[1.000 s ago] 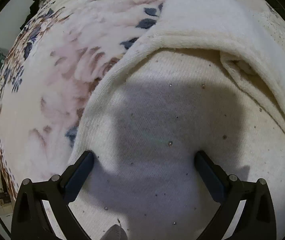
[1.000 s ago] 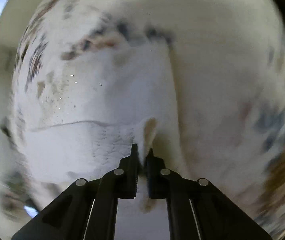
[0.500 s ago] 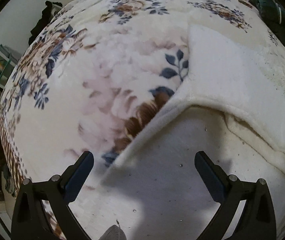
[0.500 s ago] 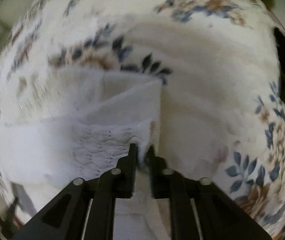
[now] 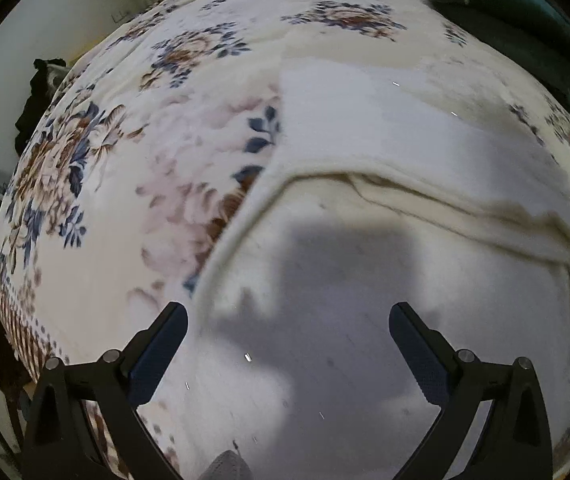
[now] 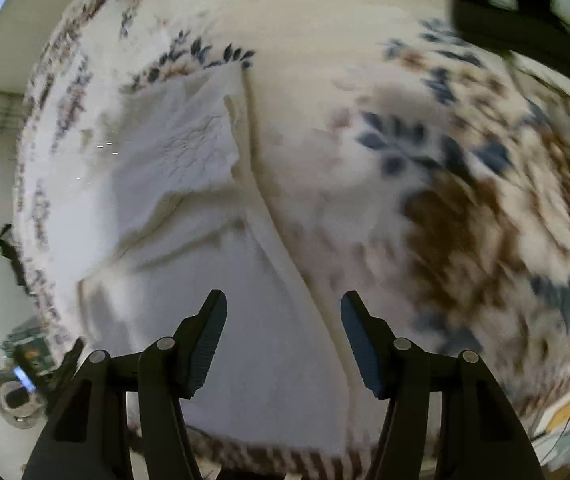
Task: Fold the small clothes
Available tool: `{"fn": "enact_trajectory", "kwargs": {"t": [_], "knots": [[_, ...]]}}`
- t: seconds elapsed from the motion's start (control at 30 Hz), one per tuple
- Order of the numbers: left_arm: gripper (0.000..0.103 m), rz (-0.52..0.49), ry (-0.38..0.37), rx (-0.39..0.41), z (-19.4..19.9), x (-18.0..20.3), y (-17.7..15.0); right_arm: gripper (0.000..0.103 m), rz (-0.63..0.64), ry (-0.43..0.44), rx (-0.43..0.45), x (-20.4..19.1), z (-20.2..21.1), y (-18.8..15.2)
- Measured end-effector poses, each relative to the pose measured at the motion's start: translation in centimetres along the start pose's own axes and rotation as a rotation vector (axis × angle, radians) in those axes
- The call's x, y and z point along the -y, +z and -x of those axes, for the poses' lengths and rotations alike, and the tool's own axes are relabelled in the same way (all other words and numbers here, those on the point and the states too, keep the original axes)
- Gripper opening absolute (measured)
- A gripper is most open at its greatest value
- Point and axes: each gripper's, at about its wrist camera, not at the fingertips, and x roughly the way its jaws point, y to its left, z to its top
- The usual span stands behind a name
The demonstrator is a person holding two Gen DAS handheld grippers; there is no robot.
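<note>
My left gripper [image 5: 288,322] hangs spread wide over the white garment [image 5: 365,280], holding nothing — its shadow falls across the cloth. My right gripper [image 6: 284,312] is spread too, empty, above the garment's near edge. The garment lies partly folded on the floral blanket [image 5: 97,184] covering the bed, one flap doubled back over the rest. A dark green cloth [image 5: 525,28] sits at the bed's far corner.

left gripper [image 5: 287,332] – jaws wide apart | right gripper [image 6: 283,320] – jaws apart, empty
</note>
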Motion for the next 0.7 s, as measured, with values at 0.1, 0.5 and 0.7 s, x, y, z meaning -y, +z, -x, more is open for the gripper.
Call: {"fn": "enact_trajectory", "kwargs": {"t": [0.1,0.5,0.7], "knots": [[0.103,0.021,0.019,-0.019,0.8,1.2,-1.6,0.062,-0.047,0.06,-0.022,2.8,1.5,1.0],[0.103,0.187,0.23,-0.138,-0.5,8.1,-9.6,0.062,-0.055,0.372,-0.047,3.4,-11.3,20.1],[0.103,0.254,0.23,-0.173,-0.3,10.6,-10.5,0.007,0.07,0.418,-0.138,-0.3,-15.9,24.1]]}}
